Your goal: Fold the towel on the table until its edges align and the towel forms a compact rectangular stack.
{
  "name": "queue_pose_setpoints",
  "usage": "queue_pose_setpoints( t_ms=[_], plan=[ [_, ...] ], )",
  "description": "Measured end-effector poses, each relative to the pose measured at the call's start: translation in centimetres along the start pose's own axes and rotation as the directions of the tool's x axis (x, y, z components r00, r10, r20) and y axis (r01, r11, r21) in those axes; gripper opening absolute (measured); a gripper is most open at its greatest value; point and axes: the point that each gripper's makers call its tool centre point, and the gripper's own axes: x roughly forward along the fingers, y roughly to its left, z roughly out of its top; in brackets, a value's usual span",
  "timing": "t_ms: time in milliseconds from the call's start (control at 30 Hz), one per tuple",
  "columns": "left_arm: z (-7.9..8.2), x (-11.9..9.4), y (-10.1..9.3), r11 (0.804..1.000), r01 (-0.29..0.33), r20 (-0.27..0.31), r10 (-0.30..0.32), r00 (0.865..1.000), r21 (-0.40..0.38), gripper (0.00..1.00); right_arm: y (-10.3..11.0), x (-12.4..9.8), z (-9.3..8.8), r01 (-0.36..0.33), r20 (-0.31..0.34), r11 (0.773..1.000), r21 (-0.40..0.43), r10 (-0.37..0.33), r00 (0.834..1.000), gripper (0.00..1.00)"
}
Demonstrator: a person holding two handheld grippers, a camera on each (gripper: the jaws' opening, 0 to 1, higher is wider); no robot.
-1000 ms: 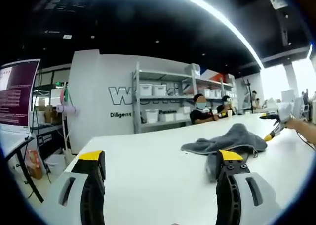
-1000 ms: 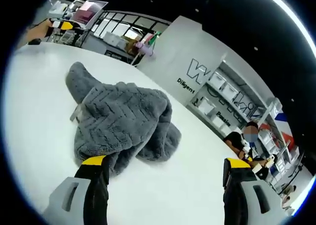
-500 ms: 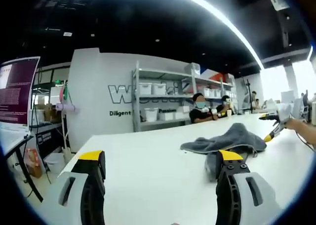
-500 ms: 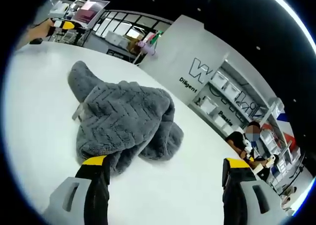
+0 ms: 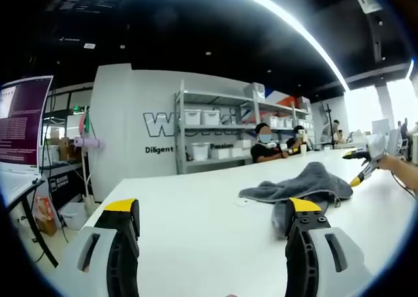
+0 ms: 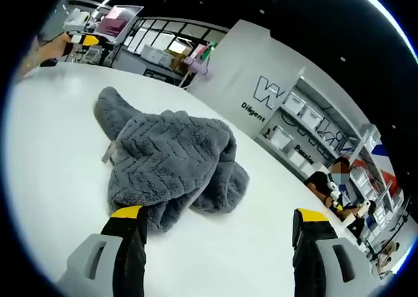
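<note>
The crumpled grey plush towel [image 6: 171, 161] lies just ahead-left of the wide, empty right gripper [image 6: 219, 232]; the left gripper [image 5: 212, 225], also wide, stands farther off.

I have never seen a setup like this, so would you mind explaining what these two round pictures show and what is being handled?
There is no robot here: a person holds a two-jaw gripper in each hand, and a fisheye camera rides on each. In the left gripper view, the left gripper stands open over a white table, and the right gripper shows far off beside a crumpled grey towel. In the right gripper view, that right gripper is open, close above the towel. Nothing is held. Shelving and seated people are behind.
</note>
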Motion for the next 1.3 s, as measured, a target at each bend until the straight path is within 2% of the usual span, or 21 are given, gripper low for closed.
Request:
queue_pose_setpoints(
  t_ms=[167,333,467,900,1167,1300],
  plan=[
    [-0.1,0.1,0.0,1.000,0.001,-0.003,-0.001,1.000,-0.004,0.90,1.2,-0.4,1.2,-0.070,0.044,0.997,0.019,0.069,0.997,0.87],
    [-0.2,0.1,0.0,1.000,0.001,-0.005,-0.001,1.000,-0.003,0.90,2.0,-0.6,2.0,-0.110,0.068,0.994,-0.003,0.110,0.992,0.83],
    [-0.2,0.1,0.0,1.000,0.000,-0.007,0.000,1.000,-0.004,0.90,3.5,-0.5,2.0,-0.169,0.061,0.985,-0.036,0.171,0.983,0.69],
    [-0.2,0.0,0.0,1.000,0.000,-0.005,0.000,1.000,-0.005,0.90,7.0,0.0,1.7,-0.300,0.047,0.949,-0.098,0.306,0.951,0.38],
    [-0.3,0.0,0.2,1.000,-0.007,-0.010,0.007,1.000,-0.003,0.90,7.9,0.4,1.2,-0.347,0.029,0.935,-0.079,0.350,0.936,0.30],
    [-0.3,0.0,0.2,1.000,-0.006,-0.010,0.006,1.000,-0.001,0.90,8.3,0.4,1.2,-0.362,0.043,0.929,-0.076,0.366,0.930,0.29]
  ],
)
